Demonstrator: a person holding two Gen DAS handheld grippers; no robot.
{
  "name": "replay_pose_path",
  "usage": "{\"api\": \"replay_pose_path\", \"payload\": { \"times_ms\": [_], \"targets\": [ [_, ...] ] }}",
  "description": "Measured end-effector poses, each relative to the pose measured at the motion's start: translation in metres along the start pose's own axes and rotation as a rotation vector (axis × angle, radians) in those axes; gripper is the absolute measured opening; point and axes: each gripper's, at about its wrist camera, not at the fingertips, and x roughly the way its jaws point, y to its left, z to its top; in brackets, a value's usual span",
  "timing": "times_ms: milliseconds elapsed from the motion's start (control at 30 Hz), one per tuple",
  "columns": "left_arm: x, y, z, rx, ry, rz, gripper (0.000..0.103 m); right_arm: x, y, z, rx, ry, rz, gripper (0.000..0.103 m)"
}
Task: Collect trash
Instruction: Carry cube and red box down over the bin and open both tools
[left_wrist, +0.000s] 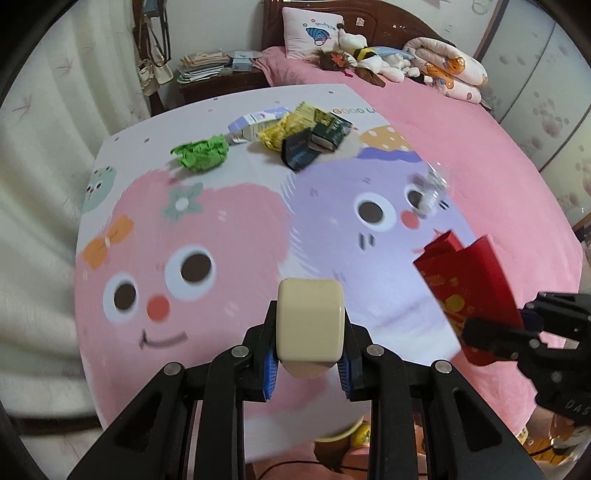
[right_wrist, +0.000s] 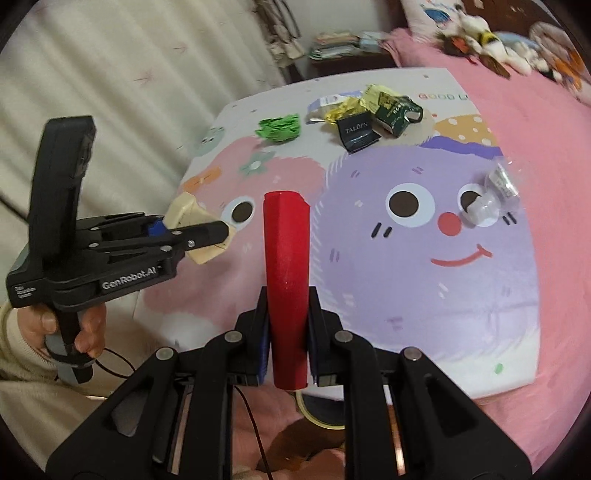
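My left gripper (left_wrist: 309, 363) is shut on a cream carton (left_wrist: 309, 325), held above the cartoon mat (left_wrist: 207, 229); the right wrist view shows that gripper (right_wrist: 207, 236) and carton (right_wrist: 184, 214) at the left. My right gripper (right_wrist: 287, 343) is shut on a flattened red carton (right_wrist: 286, 258). In the left wrist view the red carton (left_wrist: 469, 280) hangs at the right. On the mat's far end lie a crumpled green wrapper (left_wrist: 201, 153), a yellow wrapper (left_wrist: 280, 134), a dark box (left_wrist: 299, 149), a green box (left_wrist: 330, 133) and a pale blue carton (left_wrist: 255, 122). A clear plastic piece (right_wrist: 495, 195) lies on the mat's right.
The mat (right_wrist: 406, 258) covers a pink bed (left_wrist: 461, 129) with a pillow (left_wrist: 312, 33), plush toys (left_wrist: 373, 59) and a folded quilt (left_wrist: 450, 70) at its head. A nightstand (left_wrist: 218, 79) stacked with papers stands by the curtain (left_wrist: 55, 129). A person's hand (right_wrist: 81, 325) grips the left handle.
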Motion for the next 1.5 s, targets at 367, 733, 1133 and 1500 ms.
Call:
{"api": "replay_pose_path", "payload": {
  "times_ms": [367, 733, 1133, 1500],
  "targets": [
    [-0.035, -0.101, -0.118, -0.043, -0.001, 0.052, 0.026, -0.058, -0.018, -0.103, -0.070, 0.042, 0.065, 0.014],
    [-0.019, -0.138, -0.190, -0.032, 0.114, 0.078, 0.026, -0.039, -0.037, -0.187, -0.012, 0.159, 0.091, 0.014],
    [0.087, -0.118, -0.253, -0.023, 0.277, 0.041, 0.026, 0.081, -0.075, -0.268, 0.219, 0.341, 0.035, 0.014],
    [0.252, -0.070, -0.330, -0.092, 0.426, 0.101, 0.026, 0.246, -0.128, -0.359, 0.396, 0.467, -0.045, 0.015]
  ]
}}
